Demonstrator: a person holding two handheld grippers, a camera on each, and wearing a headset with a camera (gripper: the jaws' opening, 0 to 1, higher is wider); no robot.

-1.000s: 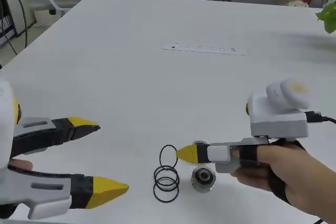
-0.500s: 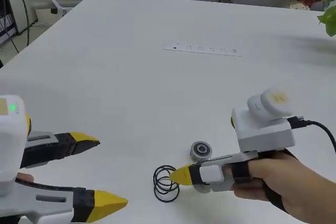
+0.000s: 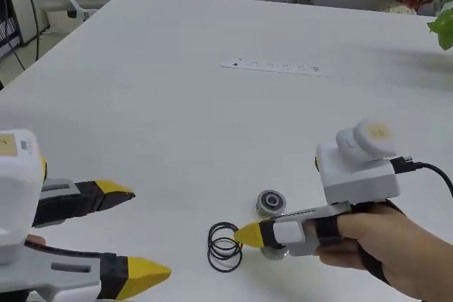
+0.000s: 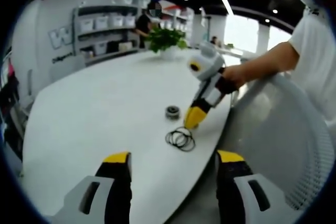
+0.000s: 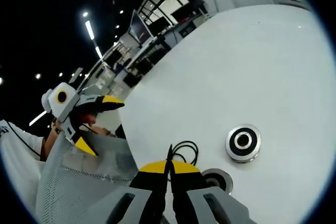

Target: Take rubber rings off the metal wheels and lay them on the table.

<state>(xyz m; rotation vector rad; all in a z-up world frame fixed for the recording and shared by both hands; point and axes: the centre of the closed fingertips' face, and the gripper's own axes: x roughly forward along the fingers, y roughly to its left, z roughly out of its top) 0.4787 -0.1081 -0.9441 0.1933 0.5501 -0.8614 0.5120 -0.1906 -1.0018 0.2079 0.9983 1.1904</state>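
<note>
A loose pile of thin black rubber rings (image 3: 224, 245) lies near the front edge of the white table (image 3: 212, 104). My right gripper (image 3: 244, 235) hovers just right of the pile. It is shut, and in the right gripper view a thin black ring (image 5: 169, 153) sticks out from between its tips (image 5: 168, 167). One metal wheel (image 3: 270, 201) stands flat behind the gripper. A second wheel (image 5: 216, 178) is half hidden under the right jaw. My left gripper (image 3: 131, 231) is held open at the left, apart from the rings (image 4: 180, 139).
A flush strip with small markings (image 3: 272, 66) lies across the middle of the table. A green plant (image 3: 442, 5) shows at the far right, and chairs stand beyond the far left corner. A mesh chair (image 4: 294, 129) is close to the front edge.
The right gripper has moved left and nearer, from between the two wheels to the edge of the ring pile. The left gripper has hardly moved.
</note>
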